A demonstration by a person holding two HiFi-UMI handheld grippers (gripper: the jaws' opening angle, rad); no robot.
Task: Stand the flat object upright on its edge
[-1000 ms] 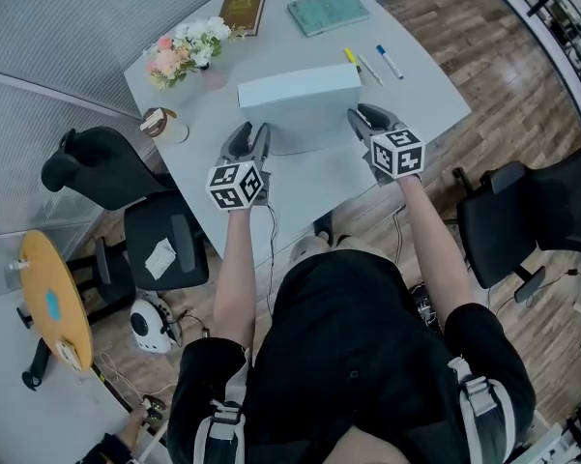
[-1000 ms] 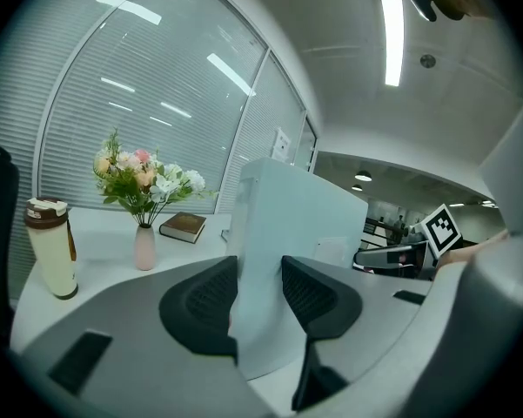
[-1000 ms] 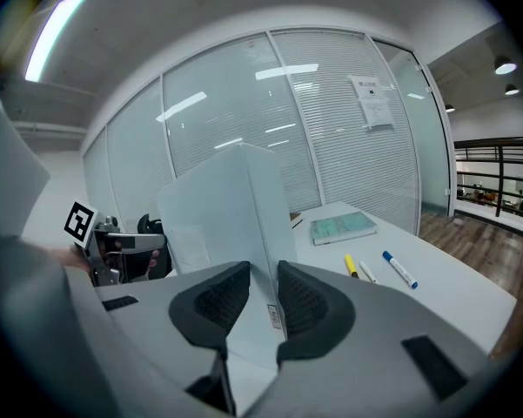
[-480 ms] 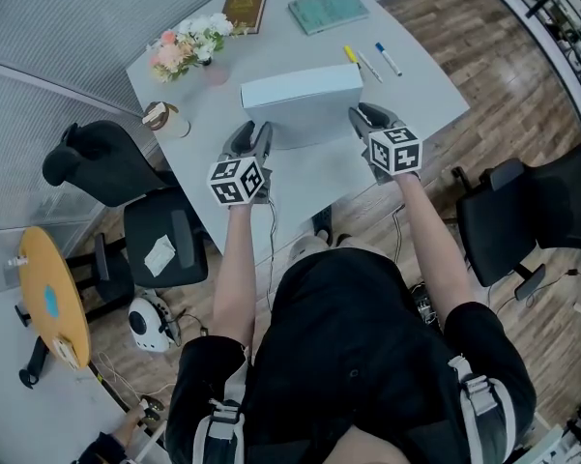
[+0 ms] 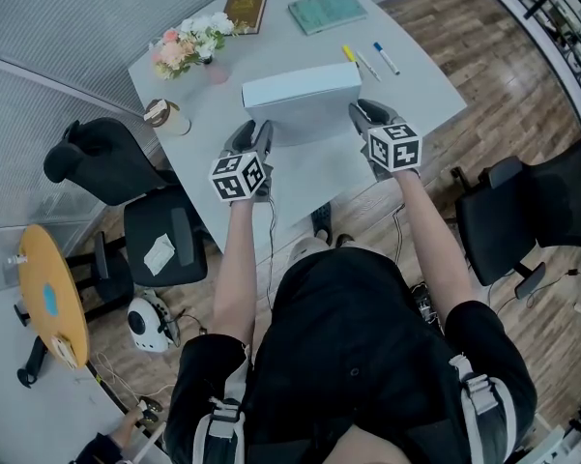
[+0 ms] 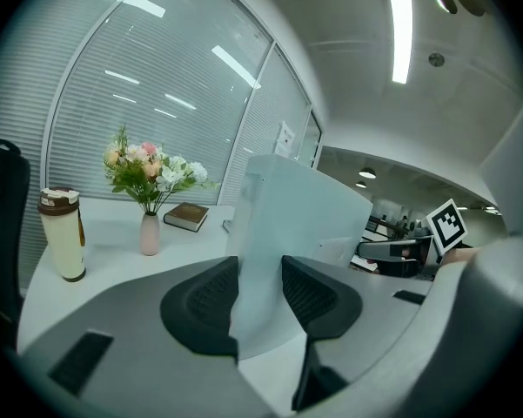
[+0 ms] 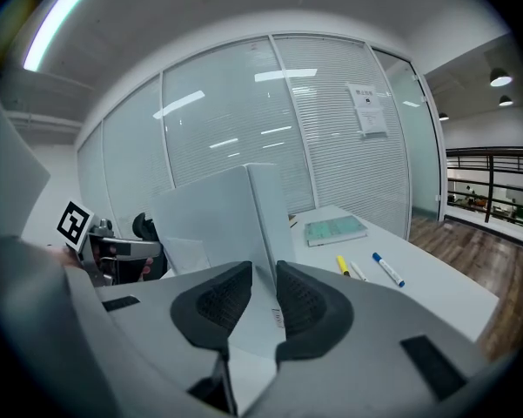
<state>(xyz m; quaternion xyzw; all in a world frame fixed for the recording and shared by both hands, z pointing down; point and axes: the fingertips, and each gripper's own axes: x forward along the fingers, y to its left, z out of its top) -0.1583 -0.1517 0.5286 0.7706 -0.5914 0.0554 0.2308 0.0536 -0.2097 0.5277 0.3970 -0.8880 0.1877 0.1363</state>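
Little has shifted — only the right gripper (image 5: 367,114) has just been closing its jaws on the white box (image 5: 300,93), which stands on edge near the table's (image 5: 421,90) front edge, with the left gripper (image 5: 254,131) clamping its other end. An uneven release could tip it flat.

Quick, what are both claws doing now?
Left gripper: closed on one end of the white box.
Right gripper: jaws just closed further, gripping its other end.
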